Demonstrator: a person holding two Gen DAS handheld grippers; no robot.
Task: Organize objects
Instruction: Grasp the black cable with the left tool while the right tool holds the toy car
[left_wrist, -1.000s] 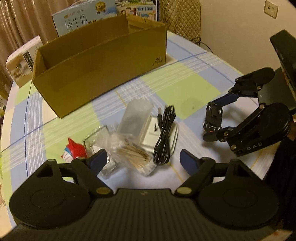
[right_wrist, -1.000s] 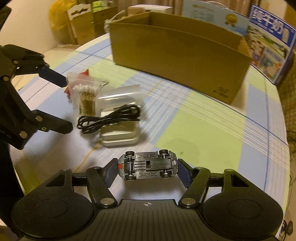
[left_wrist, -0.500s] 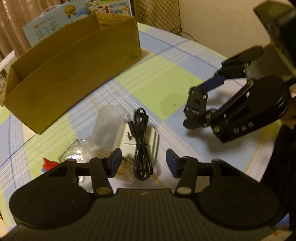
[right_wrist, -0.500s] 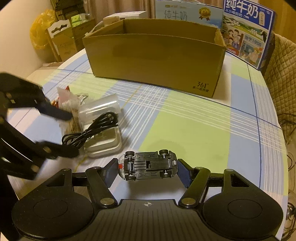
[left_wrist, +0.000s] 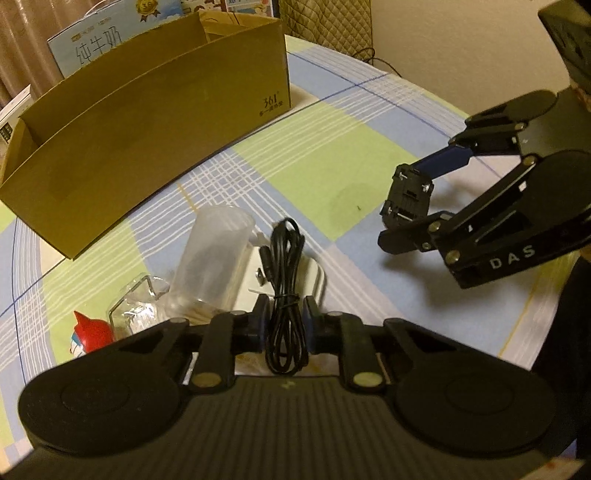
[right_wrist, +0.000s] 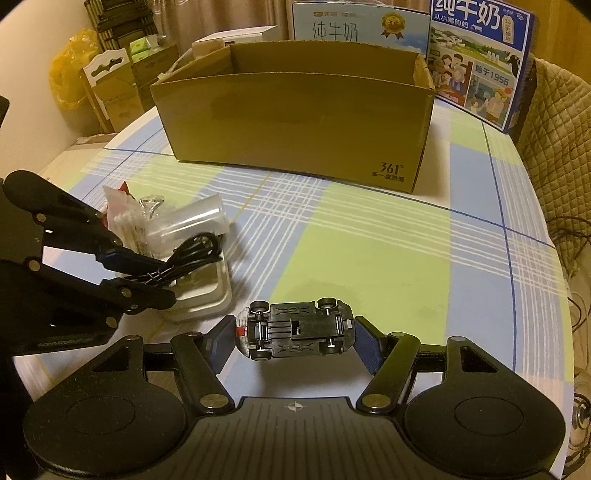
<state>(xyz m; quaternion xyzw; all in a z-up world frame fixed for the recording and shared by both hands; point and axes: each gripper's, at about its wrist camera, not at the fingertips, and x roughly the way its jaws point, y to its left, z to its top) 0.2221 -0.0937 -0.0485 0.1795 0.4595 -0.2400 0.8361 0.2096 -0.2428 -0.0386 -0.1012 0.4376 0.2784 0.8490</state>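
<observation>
1. The left gripper (left_wrist: 283, 322) has its jaws pinched on the black cable (left_wrist: 284, 295), which lies on a white charger (right_wrist: 201, 291).
2. Crowding it on the left: a clear cup (left_wrist: 210, 254) on its side, a swab bag (right_wrist: 127, 221) and a red figure (left_wrist: 90, 334).
3. The right gripper (right_wrist: 295, 334) has its jaws clamped on a toy car (right_wrist: 295, 330), underside up, above the desk (right_wrist: 369, 251).
4. The open box (right_wrist: 295, 114) stands beyond; the desk between is bare, its edge close on the right.

The left gripper (left_wrist: 284, 325), low in the frame's centre, has its jaws clamped tight; the right gripper (right_wrist: 295, 332), low in its frame, holds its jaws partly apart in a grip.
</observation>
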